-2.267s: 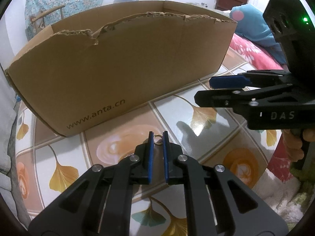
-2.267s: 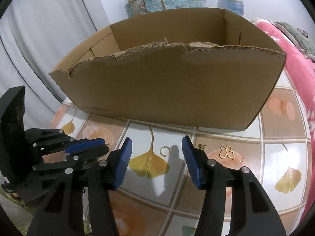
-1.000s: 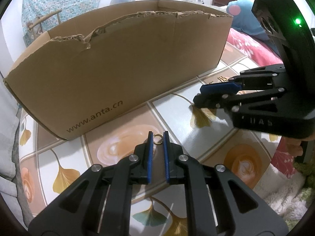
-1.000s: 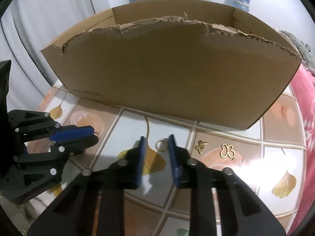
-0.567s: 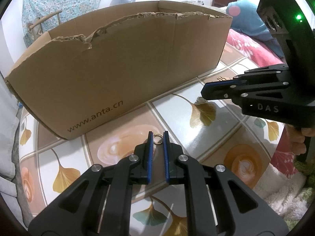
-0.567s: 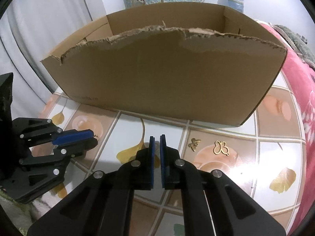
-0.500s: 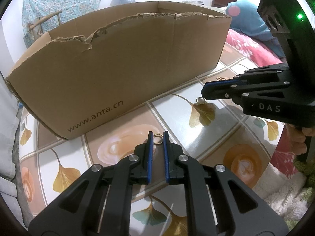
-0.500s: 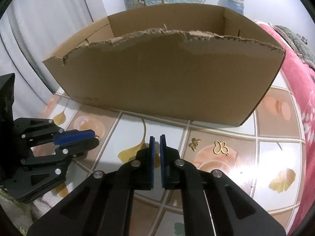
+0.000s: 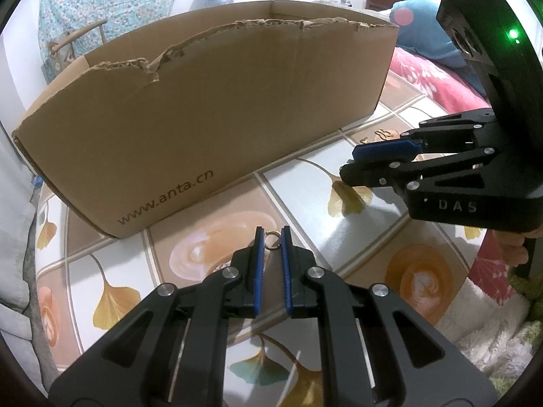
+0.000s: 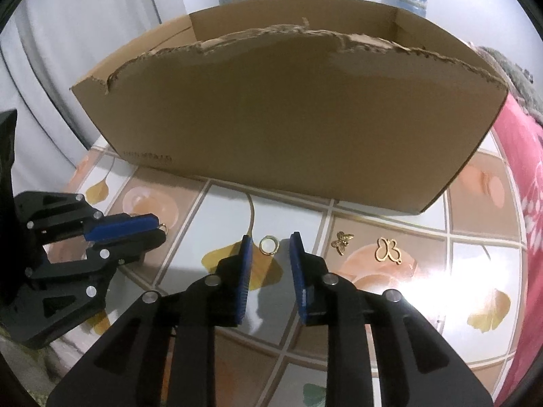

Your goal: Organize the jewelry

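1. The cardboard box (image 10: 288, 115) sits at the back of the tiled tabletop (image 10: 475, 264), open side up. We reckon that's where the jewelry is meant to end up, which would explain both tools working right in front of it. We can't see its floor from either wrist view, so whatever's already inside is anyone's guess.
2. Our right gripper (image 10: 269, 254) points down at the table with a gold ring (image 10: 268, 245) lying flat just past its tips. Its jaws have just been opening, and the pads stand apart, clear of the ring. Looks to us like a grab that didn't take, so we'd say it's lining up again.
3. Our left gripper (image 9: 270, 247) is clamped on a small gold ring (image 9: 271, 239), pinched right at the very tips and clear of the tabletop, probably waiting its turn for the box.
4. The bee charm (image 10: 342, 241) and butterfly outline charm (image 10: 388, 250) lie to the right of the loose ring, untouched. In the left wrist view they're tiny, half hidden behind the other tool.
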Action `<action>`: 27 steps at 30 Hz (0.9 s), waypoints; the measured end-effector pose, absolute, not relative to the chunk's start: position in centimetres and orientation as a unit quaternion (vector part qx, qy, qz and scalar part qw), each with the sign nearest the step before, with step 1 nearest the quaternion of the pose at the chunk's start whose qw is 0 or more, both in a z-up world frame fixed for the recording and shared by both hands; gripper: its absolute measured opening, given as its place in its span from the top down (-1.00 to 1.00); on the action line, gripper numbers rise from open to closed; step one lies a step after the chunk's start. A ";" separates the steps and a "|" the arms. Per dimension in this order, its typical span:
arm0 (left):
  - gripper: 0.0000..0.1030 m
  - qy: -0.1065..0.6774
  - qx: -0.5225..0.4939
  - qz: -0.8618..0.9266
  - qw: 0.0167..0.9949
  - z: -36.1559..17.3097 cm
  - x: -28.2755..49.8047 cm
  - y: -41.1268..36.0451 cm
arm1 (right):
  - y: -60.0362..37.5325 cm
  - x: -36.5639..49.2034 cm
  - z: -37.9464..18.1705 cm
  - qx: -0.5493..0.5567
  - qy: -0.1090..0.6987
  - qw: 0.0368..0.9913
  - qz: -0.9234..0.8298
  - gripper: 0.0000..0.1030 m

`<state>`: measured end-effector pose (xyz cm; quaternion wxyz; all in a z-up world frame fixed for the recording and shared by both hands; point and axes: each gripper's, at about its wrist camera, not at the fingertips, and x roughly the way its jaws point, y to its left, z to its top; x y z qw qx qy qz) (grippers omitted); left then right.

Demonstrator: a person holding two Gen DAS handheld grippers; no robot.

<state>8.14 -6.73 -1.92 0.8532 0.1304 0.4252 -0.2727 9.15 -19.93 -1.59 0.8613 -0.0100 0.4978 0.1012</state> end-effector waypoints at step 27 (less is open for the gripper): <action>0.83 0.421 0.127 -0.272 0.856 -1.8 8.4 -6.2 | -19.6 8.1 -1.1 -0.018 0.490 0.864 0.113 0.90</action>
